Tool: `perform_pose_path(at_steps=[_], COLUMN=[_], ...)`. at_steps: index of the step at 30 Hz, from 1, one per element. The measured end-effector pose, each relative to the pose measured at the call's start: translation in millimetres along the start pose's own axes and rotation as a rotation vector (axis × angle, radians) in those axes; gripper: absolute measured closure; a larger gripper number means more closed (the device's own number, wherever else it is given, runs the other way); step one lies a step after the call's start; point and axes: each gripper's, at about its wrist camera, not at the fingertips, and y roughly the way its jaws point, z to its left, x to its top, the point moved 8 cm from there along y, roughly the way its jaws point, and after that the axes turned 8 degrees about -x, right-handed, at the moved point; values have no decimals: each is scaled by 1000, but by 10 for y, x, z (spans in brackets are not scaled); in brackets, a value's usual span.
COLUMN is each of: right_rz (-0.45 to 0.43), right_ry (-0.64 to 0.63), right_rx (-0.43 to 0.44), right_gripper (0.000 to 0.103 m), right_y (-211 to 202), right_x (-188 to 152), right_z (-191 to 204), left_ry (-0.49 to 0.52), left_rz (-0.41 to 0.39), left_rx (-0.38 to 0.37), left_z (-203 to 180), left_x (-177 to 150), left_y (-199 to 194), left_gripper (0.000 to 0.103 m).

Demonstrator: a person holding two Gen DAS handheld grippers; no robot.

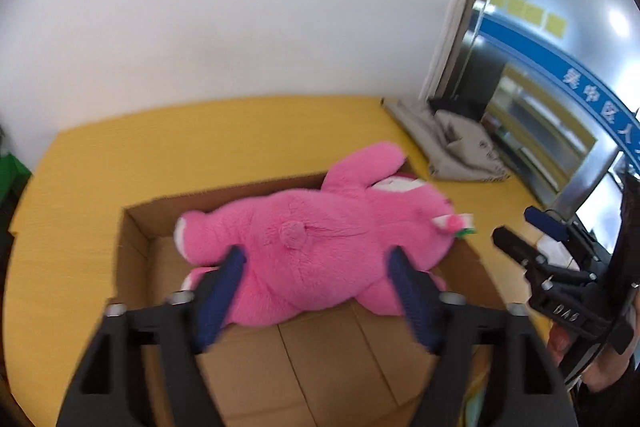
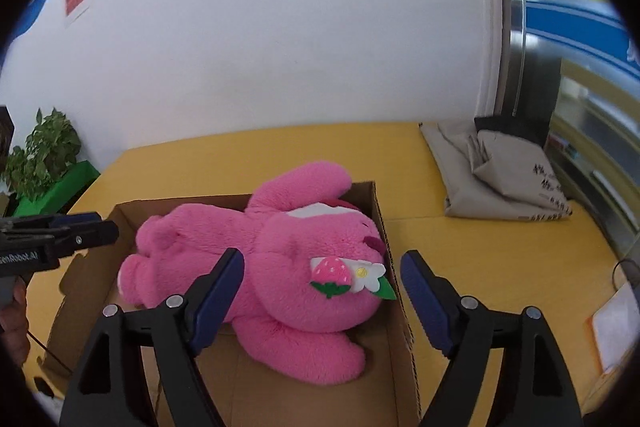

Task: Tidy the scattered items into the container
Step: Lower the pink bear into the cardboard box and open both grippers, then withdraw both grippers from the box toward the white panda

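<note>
A big pink plush bear [image 1: 320,247] lies face down in an open cardboard box [image 1: 136,227] on a yellow table [image 1: 160,147]; one arm sticks out over the far rim. It also shows in the right wrist view [image 2: 280,259], with a strawberry and flower patch [image 2: 344,275] on its head, inside the box [image 2: 396,307]. My left gripper [image 1: 318,259] is open, its fingers on either side of the bear's body. My right gripper [image 2: 322,267] is open, just above the bear's head. The right gripper also shows in the left wrist view [image 1: 516,235], and the left gripper in the right wrist view [image 2: 100,227].
A folded grey cloth bag [image 1: 452,143] lies at the table's far right corner, also in the right wrist view [image 2: 500,179]. A potted plant in a green holder [image 2: 48,167] stands off the left end. A white wall runs behind. A paper [image 2: 616,327] lies at the right edge.
</note>
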Motion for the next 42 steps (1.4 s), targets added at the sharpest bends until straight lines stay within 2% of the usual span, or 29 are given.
perform_pose_path(at_steps=[2,4,7,11,15,20,26,29,42], right_rz=[-32,-60,-81,-68,-35,-37,-42,-34,-19], right_ry=[-31,-49,-48,-19,-35,-51,-63,-62,-70], right_rx=[-3,2,-3,-20,-39,-53,-61,-68,-72], right_gripper=[20,20,20,20,20,20,20,20,20], right_y=[-406,-768,-1191,-1548,-1718,-1915,-2011,-2003,-1927], right_x=[-46,-159,-395,-722,-984,-1104,-1137,-1177,-1209], right_z=[66,141,213,273,334,378,424,426,444], left_ry=[44,93,108,85,43,22,2,-17,-12], left_rz=[-79,-121,-123,-102,-91,-87,-83,-85,-67], left_rx=[52,93,172,204,191,177,183,160,139], left_z=[-148,-186,-211,-198,-214,-226,-175,-171,-188], left_x=[-37,-183,-505,-970,-1281,-1457,-1547,-1576,-1603], left_y=[-481,-948,-1405,-1663,-1774,-1833,-1845,-1844,-1735], left_gripper=[0,0,0,0,0,0,0,0,0])
